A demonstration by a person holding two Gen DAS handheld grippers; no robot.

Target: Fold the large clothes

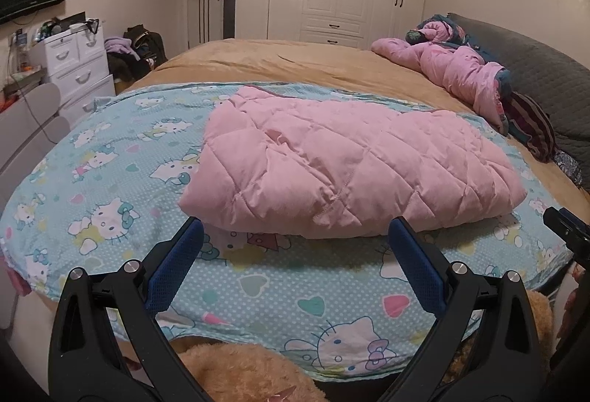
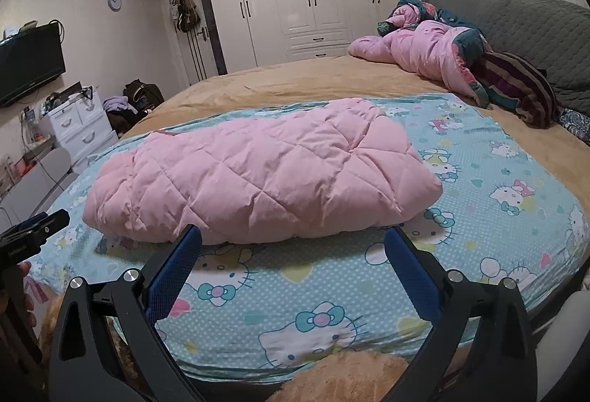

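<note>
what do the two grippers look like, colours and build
Both match: the left gripper and right gripper each have two black plastic arms with triangular cut-outs, silver round screw heads at the joints, and flat blue textured pads lining the fingers' inner faces. No cables show. Small white lettering marks the left gripper's side, unreadable.

The fluffy tan plush toy (image 1: 239, 372) is cut off by the bottom edge. The folded pink quilted jacket (image 2: 258, 177) hides the cartoon-print blue sheet (image 2: 497, 181) under it.

jacket (image 1: 343, 166) on sheet (image 1: 110, 188) | second jacket (image 1: 461, 74) behind, by headboard (image 1: 534, 70)
</note>
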